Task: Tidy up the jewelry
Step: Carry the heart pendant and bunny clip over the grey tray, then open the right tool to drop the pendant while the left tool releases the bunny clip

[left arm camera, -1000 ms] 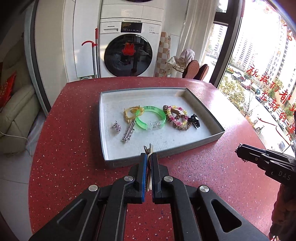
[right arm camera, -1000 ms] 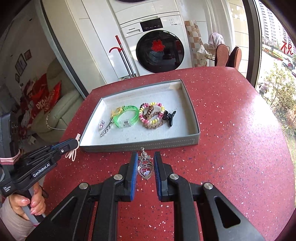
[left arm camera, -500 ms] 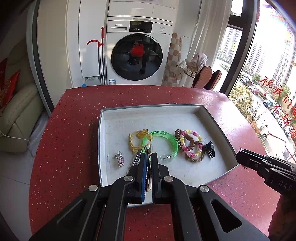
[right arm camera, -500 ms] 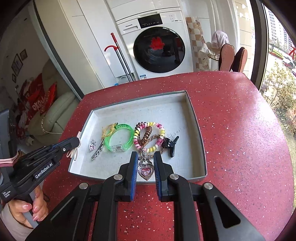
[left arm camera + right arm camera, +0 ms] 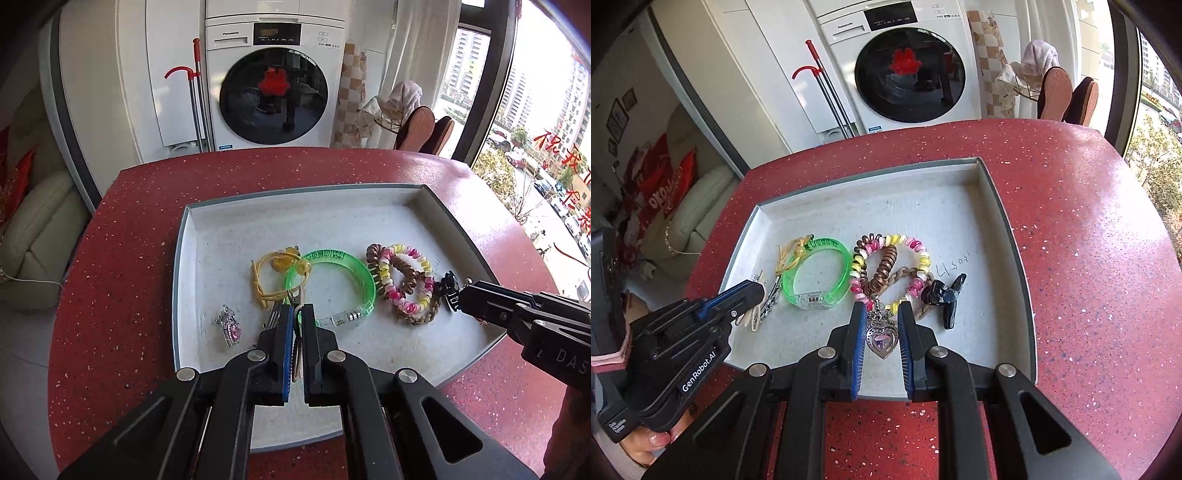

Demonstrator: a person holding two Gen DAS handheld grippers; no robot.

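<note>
Grey tray: tray [image 5: 1004, 206] on the red speckled table [image 5: 1089, 258], under and ahead of both grippers
Right gripper: right gripper [image 5: 880, 317] pinches a heart pendant [image 5: 882, 338] between its pads, the pendant hanging over the tray's near edge
Left gripper: left gripper [image 5: 295, 314] pressed nearly together on a thin pale clip-like piece [image 5: 297, 354]; what it is I cannot tell
Ahead of the right gripper: coiled hair ties [image 5: 886, 266] just beyond the tips, black claw clip [image 5: 945, 295] to their right
Ahead of the left gripper: green bangle [image 5: 332, 284] and yellow cord [image 5: 266, 273]; small pink charm [image 5: 229, 326] to its left
Key relation: pendant's long axis points down, bare tray floor directly beneath; probably a short lowering and release, keeping clear of the hair ties
</note>
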